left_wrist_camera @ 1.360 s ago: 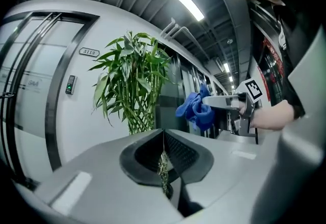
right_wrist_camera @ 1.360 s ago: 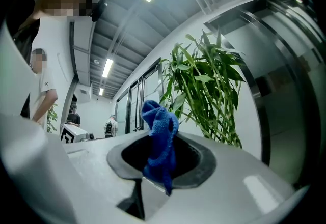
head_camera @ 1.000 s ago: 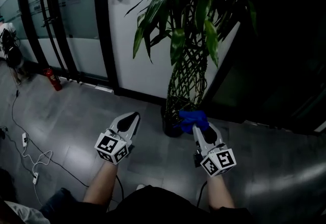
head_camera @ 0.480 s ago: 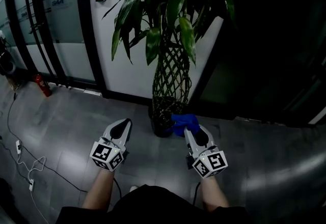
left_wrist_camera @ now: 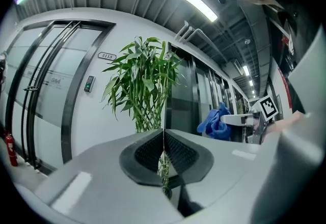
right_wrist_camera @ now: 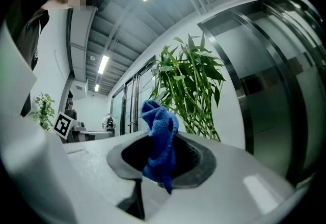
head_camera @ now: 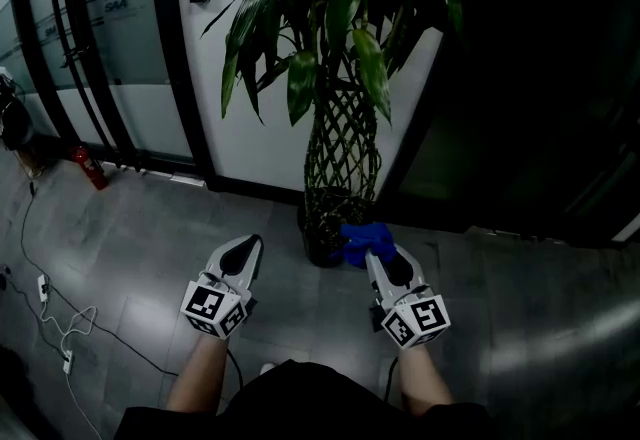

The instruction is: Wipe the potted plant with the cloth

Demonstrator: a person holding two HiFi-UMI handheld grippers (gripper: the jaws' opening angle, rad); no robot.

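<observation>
Left claw (head_camera: 248, 244) low over grey tiled floor (head_camera: 130, 228), jaws pressed together with nothing between them, left of the pot with open floor between. Right claw (head_camera: 372, 250) level with it, the two well apart, pinching a crumpled blue terry cloth (head_camera: 362, 239). In the right gripper view the cloth (right_wrist_camera: 160, 146) bunches above the jaws and a tail hangs below. Cloth sits just in front of the dark round pot (head_camera: 322, 228), contact unclear. Behind, the potted plant (head_camera: 341, 143), braided green stems and long leaves, stands against white wall (head_camera: 255, 133), at the edge of a dark panel (head_camera: 520, 78) on its right. Open floor left of pot. White cable (head_camera: 62, 328) lies at far left edge, red fire extinguisher (head_camera: 88, 168) by black-framed glass door (head_camera: 110, 48)
</observation>
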